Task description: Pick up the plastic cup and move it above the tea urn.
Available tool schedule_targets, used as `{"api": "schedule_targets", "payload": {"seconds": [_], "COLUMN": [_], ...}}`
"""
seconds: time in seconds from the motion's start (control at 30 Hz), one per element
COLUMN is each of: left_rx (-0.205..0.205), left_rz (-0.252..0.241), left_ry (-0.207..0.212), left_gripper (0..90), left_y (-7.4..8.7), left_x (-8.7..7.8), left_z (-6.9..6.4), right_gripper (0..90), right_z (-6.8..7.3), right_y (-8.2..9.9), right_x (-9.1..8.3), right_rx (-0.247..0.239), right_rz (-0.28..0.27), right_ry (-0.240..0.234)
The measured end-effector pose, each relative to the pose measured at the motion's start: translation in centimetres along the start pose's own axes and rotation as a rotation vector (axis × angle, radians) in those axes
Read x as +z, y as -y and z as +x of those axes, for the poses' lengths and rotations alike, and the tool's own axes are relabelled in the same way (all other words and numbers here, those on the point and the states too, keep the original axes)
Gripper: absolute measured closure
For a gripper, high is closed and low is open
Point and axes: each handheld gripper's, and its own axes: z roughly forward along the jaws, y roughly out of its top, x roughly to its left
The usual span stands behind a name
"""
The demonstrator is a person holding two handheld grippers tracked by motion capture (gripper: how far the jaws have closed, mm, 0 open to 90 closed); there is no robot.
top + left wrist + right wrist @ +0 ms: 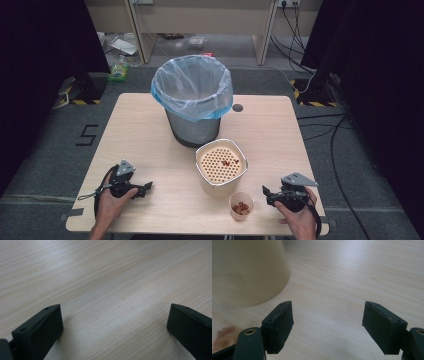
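Both claws rest wide open and empty on the table [150, 125], the right claw [265, 194] just beside the small cup [241, 205] of reddish scraps; squaring up before closing should avoid tipping it.

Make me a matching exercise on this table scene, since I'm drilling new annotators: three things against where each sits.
Things:
1. lined bin
2. cream strainer tub
3. small cup of brown bits

Places:
A. nearest the table's front edge, beside the right claw
B. farthest back on the table
C. mid-table, in front of the bin

Pairs: 1-B, 2-C, 3-A
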Motion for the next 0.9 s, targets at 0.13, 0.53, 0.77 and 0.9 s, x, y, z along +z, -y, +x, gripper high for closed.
{"api": "schedule_targets", "payload": {"seconds": [0.13,0.53,0.77,0.9], "left_rx": [0.0,0.0,-0.001,-0.001], "left_rz": [0.001,0.002,0.002,0.001], "left_ry": [0.0,0.0,0.0,0.0], "left_gripper": [0.0,0.0,0.0,0.0], "left_y": [0.0,0.0,0.0,0.0], "left_x": [0.0,0.0,0.0,0.0], "left_z": [0.0,0.0,0.0,0.0], "right_gripper": [28.9,36.9,41.1,46.3], "right_z": [1.1,4.3,5.9,6.3], "right_y": [-0.4,-2.0,-2.3,-1.9], "right_x": [-1.3,-3.8,-3.4,-2.2], "right_rx": [-0.011,-0.088,-0.149,-0.174], "right_rz": [-0.018,-0.052,-0.032,0.0], "right_ry": [-0.024,-0.078,-0.135,-0.172]}}
